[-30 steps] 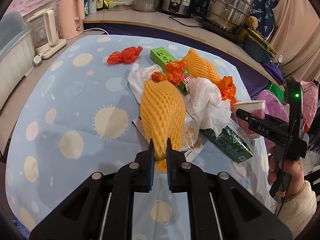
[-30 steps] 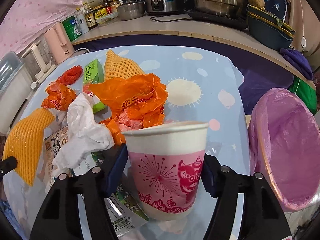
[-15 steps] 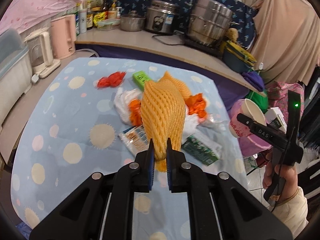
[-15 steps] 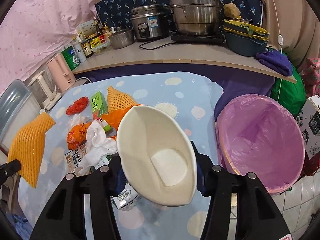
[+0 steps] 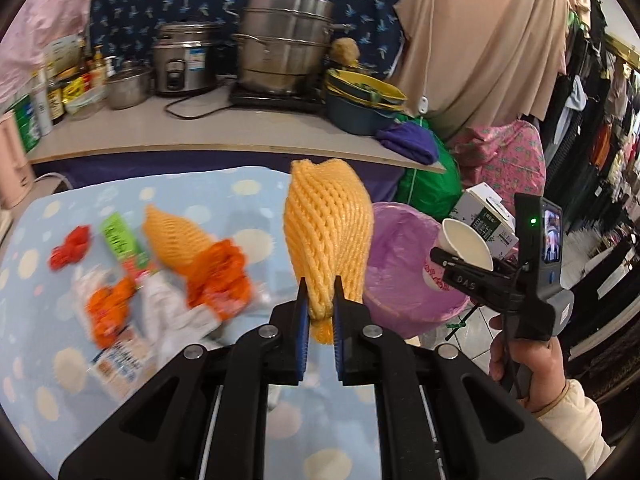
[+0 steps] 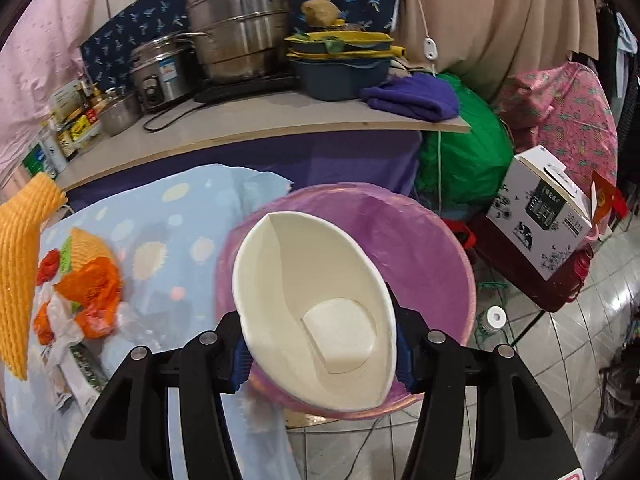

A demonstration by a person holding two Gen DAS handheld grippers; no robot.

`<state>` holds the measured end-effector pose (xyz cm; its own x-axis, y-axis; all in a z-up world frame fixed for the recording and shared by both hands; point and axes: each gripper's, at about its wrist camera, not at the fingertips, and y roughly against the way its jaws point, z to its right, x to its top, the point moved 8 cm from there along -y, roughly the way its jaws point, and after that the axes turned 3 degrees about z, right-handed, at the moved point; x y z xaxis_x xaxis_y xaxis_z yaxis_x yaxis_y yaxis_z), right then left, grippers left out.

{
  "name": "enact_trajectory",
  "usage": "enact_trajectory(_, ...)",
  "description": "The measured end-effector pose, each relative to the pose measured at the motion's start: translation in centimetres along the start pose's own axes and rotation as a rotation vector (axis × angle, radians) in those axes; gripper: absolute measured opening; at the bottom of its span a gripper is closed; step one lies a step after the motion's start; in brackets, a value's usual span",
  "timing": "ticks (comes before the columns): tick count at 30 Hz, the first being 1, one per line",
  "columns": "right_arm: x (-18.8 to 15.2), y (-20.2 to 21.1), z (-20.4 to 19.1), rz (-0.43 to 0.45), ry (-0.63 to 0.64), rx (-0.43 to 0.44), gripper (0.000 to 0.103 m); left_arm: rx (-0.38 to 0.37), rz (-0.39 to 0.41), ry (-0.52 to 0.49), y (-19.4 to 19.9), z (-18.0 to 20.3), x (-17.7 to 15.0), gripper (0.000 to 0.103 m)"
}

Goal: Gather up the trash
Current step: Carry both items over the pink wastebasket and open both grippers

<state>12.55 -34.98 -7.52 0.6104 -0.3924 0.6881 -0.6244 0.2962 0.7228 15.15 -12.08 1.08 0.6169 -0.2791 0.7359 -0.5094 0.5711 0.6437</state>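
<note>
Right gripper [image 6: 320,344] clamped on squashed paper cup [image 6: 316,308], held tilted w/ mouth to cam over purple-lined bin [image 6: 432,248] off the table's right edge, left gripper [image 5: 319,312] pinching yellow foam net [image 5: 326,236] above that edge, other trash mid-table [image 5: 248,208].

- We see even, bright indoor light in both views, with soft shadows.
- Trash on the surface [image 5: 248,200] at the left view's lower left smears with motion blur.
- Glare streaks the floor tiles [image 6: 560,360], lower right.
- Fisheye bending and black corners frame both views.
</note>
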Motion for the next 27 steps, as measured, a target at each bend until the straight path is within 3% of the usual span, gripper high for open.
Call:
enact_trajectory(5,-0.3,-4.0,2.9,-0.06,-0.043,-0.036,0.055,-0.07,-0.054,-0.05,-7.0,4.3,0.9,0.01)
enact_trajectory(7,-0.4,-4.6,3.6,-0.065,-0.059,-0.043,0.061,-0.092,-0.082,-0.064,-9.5,5.8,0.9,0.01)
enact_trajectory(10,0.0,-4.0,4.6,-0.031,-0.074,-0.072,0.08,-0.118,-0.129,-0.063,-13.2,7.7,0.4,0.01)
enact_trajectory(13,0.5,-2.5,5.4,0.007,-0.089,-0.094,0.084,-0.14,-0.192,-0.043,-16.2,8.8,-0.6,0.015)
enact_trajectory(14,0.5,-1.9,5.7,0.015,-0.095,-0.096,0.084,-0.134,-0.206,-0.036,-16.8,8.9,-1.0,0.025)
enact_trajectory(17,0.5,-0.3,6.1,0.04,-0.098,-0.101,0.084,-0.116,-0.209,-0.051,-17.5,9.3,-1.4,0.038)
enact_trajectory(22,0.3,2.3,5.9,0.079,-0.096,-0.092,0.084,-0.078,-0.149,-0.084,-15.7,8.6,-1.1,0.058)
enact_trajectory(27,0.2,4.6,3.9,0.106,-0.08,-0.041,0.084,-0.012,-0.08,-0.072,-11.8,5.8,-0.9,0.063)
